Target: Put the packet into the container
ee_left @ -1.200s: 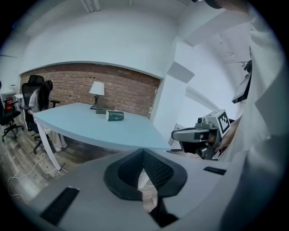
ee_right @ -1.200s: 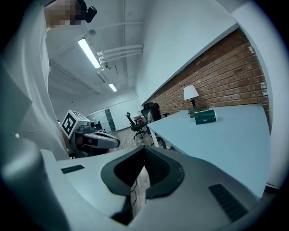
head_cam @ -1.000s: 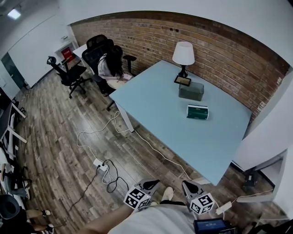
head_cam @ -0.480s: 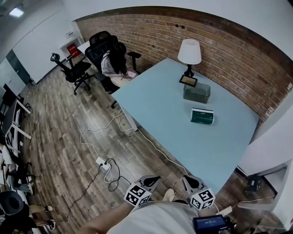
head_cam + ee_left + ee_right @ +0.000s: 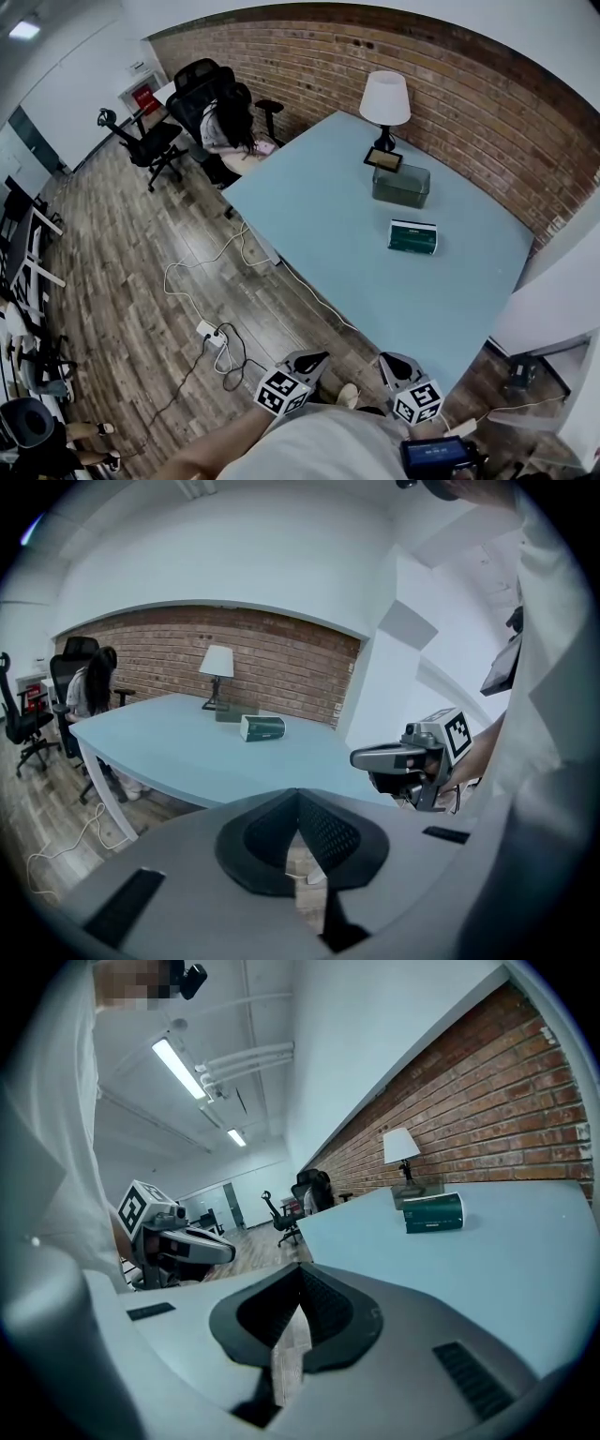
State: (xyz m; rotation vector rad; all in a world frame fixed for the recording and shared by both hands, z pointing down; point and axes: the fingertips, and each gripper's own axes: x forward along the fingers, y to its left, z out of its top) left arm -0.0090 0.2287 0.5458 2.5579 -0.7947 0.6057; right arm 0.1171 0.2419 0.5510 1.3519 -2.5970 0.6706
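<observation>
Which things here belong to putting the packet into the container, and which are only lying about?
For the job: packet, container, the table under them, left gripper and right gripper, both shut and empty.
Just lying about: lamp, small frame, office chairs, power strip.

The print on the packet (image 5: 412, 236) cannot be read, and the inside of the container (image 5: 401, 186) cannot be seen.

The table (image 5: 319, 216) is pale blue. The packet (image 5: 412, 237) is dark green with a white band, the container (image 5: 401, 186) grey-green, the lamp shade (image 5: 385, 97) white, the brick wall (image 5: 469, 103) red-brown.
</observation>
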